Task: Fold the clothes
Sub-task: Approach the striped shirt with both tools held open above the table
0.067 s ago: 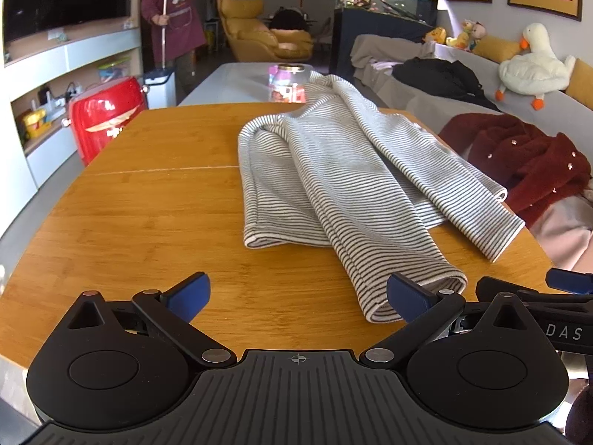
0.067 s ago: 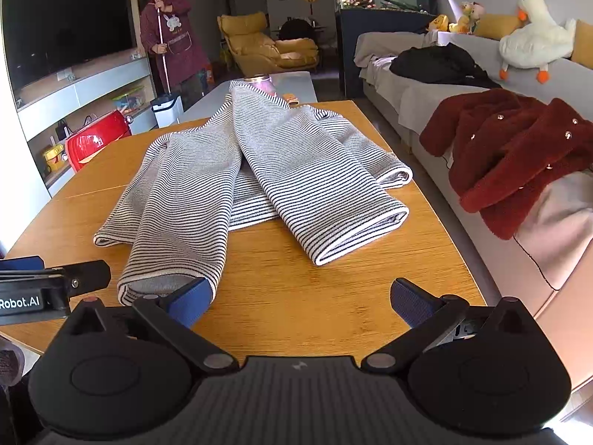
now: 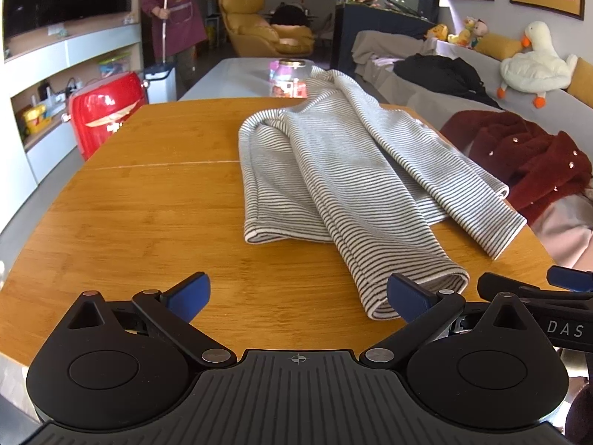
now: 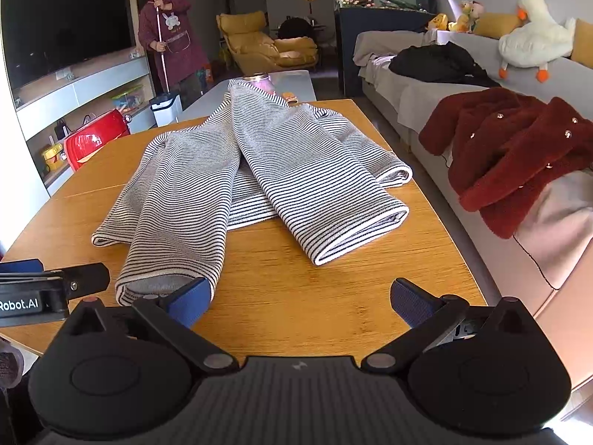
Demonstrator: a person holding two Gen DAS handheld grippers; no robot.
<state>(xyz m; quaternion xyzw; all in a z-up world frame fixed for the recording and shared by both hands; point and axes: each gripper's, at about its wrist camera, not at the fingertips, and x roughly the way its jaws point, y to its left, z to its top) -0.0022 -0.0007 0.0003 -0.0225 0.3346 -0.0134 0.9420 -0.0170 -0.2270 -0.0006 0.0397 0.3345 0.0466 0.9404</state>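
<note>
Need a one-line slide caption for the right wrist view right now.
Right gripper, fingers open, faces a striped garment on the wooden table; the left gripper shows alongside.

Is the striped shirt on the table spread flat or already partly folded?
Partly folded: the striped shirt lies on the table with both sleeves laid over its body, cuffs pointing toward the cameras.

From my seat the striped top [image 3: 344, 185] covers most of a pink jar [image 3: 287, 79] behind it, so I can't tell what's in there. Right gripper [image 3: 533, 289] only pokes in at the left wrist view's edge, its tips cut off. The mopping person [image 3: 172, 7] is cropped at the head.
</note>
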